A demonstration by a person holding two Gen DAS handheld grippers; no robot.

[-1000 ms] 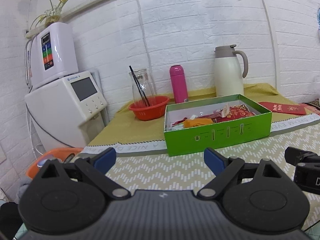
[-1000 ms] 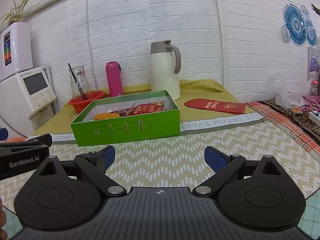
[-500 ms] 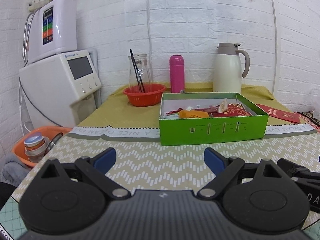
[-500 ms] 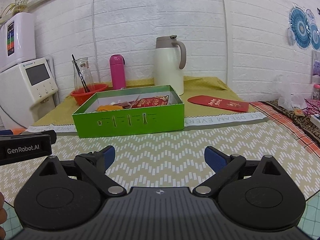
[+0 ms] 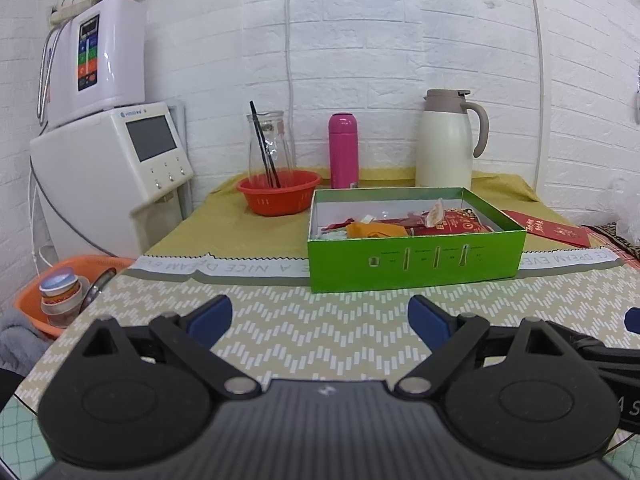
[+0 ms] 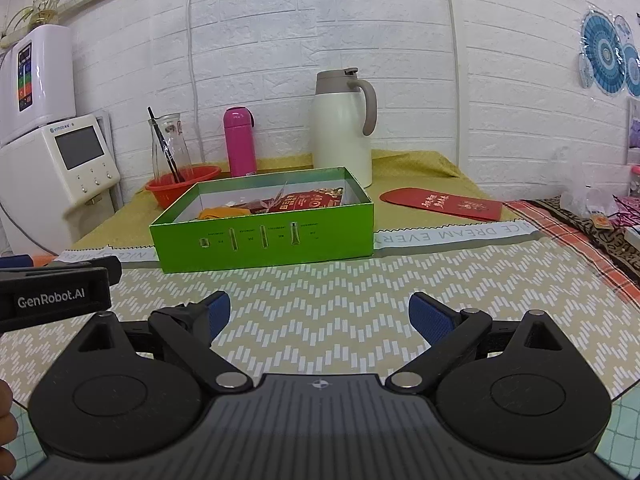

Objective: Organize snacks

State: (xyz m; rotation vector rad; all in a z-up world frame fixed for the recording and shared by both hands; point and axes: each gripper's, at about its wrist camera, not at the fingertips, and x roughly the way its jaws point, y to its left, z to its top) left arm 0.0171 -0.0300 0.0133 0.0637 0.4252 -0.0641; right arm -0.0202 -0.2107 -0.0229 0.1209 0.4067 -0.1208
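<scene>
A green box (image 5: pixel 416 264) stands in the middle of the table and holds several snack packets, among them a red one (image 5: pixel 456 222) and an orange one (image 5: pixel 374 230). The box also shows in the right wrist view (image 6: pixel 264 240), with the red packet (image 6: pixel 308 202) inside. My left gripper (image 5: pixel 320 318) is open and empty, low over the patterned cloth in front of the box. My right gripper (image 6: pixel 319 314) is open and empty, also short of the box. The left gripper's body (image 6: pixel 52 298) shows at the left edge of the right wrist view.
Behind the box stand a red basket (image 5: pixel 279 196) with a glass carafe (image 5: pixel 270 148), a pink bottle (image 5: pixel 343 150) and a white thermos jug (image 5: pixel 448 140). A red envelope (image 6: pixel 440 204) lies to the right. A water dispenser (image 5: pixel 112 168) stands left, an orange basin (image 5: pixel 68 284) below it.
The left gripper has turned level and swung right, so the box sits more centred. The right gripper has risen slightly. Both stay open and empty.
</scene>
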